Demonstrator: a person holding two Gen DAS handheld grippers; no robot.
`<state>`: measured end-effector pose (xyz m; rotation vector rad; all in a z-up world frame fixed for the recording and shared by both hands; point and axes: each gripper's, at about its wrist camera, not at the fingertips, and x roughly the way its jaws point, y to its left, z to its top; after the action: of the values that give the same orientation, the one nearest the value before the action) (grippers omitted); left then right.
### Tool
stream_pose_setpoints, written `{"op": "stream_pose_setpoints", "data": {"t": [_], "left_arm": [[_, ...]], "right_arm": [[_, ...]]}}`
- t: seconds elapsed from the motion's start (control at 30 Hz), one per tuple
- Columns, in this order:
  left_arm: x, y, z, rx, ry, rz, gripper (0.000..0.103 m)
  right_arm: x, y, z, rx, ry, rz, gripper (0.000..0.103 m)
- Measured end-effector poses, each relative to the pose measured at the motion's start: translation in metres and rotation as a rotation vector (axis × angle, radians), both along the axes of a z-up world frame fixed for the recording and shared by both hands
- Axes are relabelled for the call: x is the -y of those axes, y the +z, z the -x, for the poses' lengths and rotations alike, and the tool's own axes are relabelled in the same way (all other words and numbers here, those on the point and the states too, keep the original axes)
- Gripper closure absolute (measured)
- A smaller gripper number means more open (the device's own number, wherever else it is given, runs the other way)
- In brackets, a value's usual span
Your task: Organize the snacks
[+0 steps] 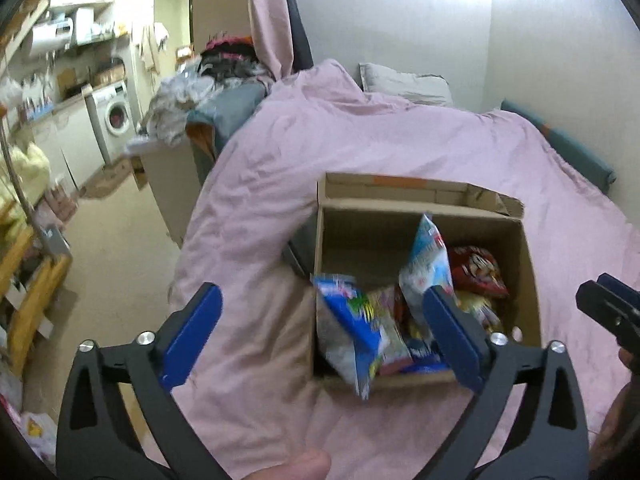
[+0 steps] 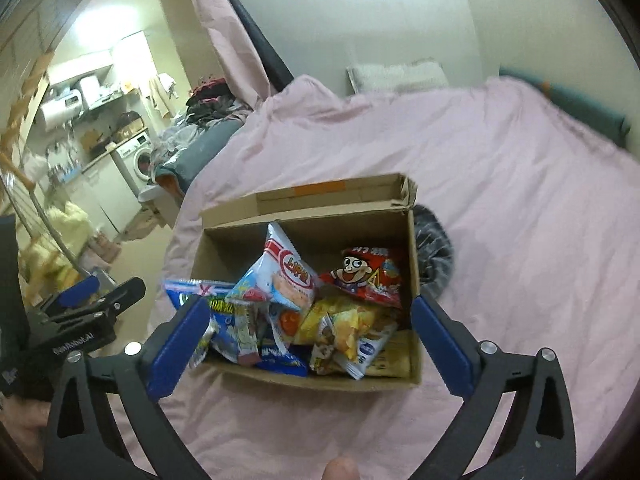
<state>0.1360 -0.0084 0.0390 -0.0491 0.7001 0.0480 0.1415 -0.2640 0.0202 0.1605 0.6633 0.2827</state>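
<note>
Left wrist view first: my left jaws (image 1: 320, 332) stand spread wide with nothing between the blue pads, hanging above the near left corner of the open brown cardboard box (image 1: 528, 264). Right wrist view: my right jaws (image 2: 310, 334) are equally released and empty, framing the same box from the front.

All the snacks sit inside that box, which rests on the pink quilt of the bed (image 2: 520, 200). A blue-and-white foil packet (image 1: 352, 332) leans over the near left rim, half out. Behind it a pale blue packet with a red oval label (image 2: 286, 276) stands upright, a red packet with a cartoon face (image 2: 368, 276) lies toward the back right, and a yellow crinkled packet (image 2: 348, 324) lies in front.

I judge them all light, puffed and slippery, with contents that crush easily; the flat sealed edge at a packet's top is the safest place to pinch, gently.

The labels carry writing too blurred for me to read. White lettering on the other gripper's body is visible but unclear.
</note>
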Motion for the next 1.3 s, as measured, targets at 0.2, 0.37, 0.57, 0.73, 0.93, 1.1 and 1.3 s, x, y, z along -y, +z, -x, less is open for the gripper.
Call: {"op": "stream_pose_setpoints", "data": {"t": [0.2,0.37,0.57,0.73,0.93,1.1,1.3], "left_arm": [[-0.001,-0.005,0.034,-0.023,-0.022,-0.051,0.0],[-0.007,-0.011,0.062,-0.048,-0.025,-0.046,0.0],[-0.009,-0.013,0.092,-0.043,-0.021,-0.044,0.0],[-0.011,-0.019,0.102,-0.035,0.024,-0.012,0.0],[-0.003,-0.025,0.091,-0.034,0.037,-0.017,0.0],[-0.002,-0.028,0.091,-0.049,0.019,-0.004,0.0],[-0.007,-0.031,0.089,-0.068,0.033,0.013,0.0]], "right_arm": [[-0.019,0.002,0.036,0.042,0.037,0.091,0.0],[-0.022,-0.002,0.056,0.048,0.027,0.091,0.0],[-0.02,-0.008,0.073,0.035,-0.017,0.081,0.0],[-0.019,-0.019,0.078,0.021,-0.065,0.09,0.0],[-0.023,-0.032,0.067,-0.006,-0.086,0.135,0.0],[-0.022,-0.033,0.066,-0.01,-0.094,0.135,0.0],[-0.023,-0.033,0.066,-0.009,-0.09,0.147,0.0]]}}
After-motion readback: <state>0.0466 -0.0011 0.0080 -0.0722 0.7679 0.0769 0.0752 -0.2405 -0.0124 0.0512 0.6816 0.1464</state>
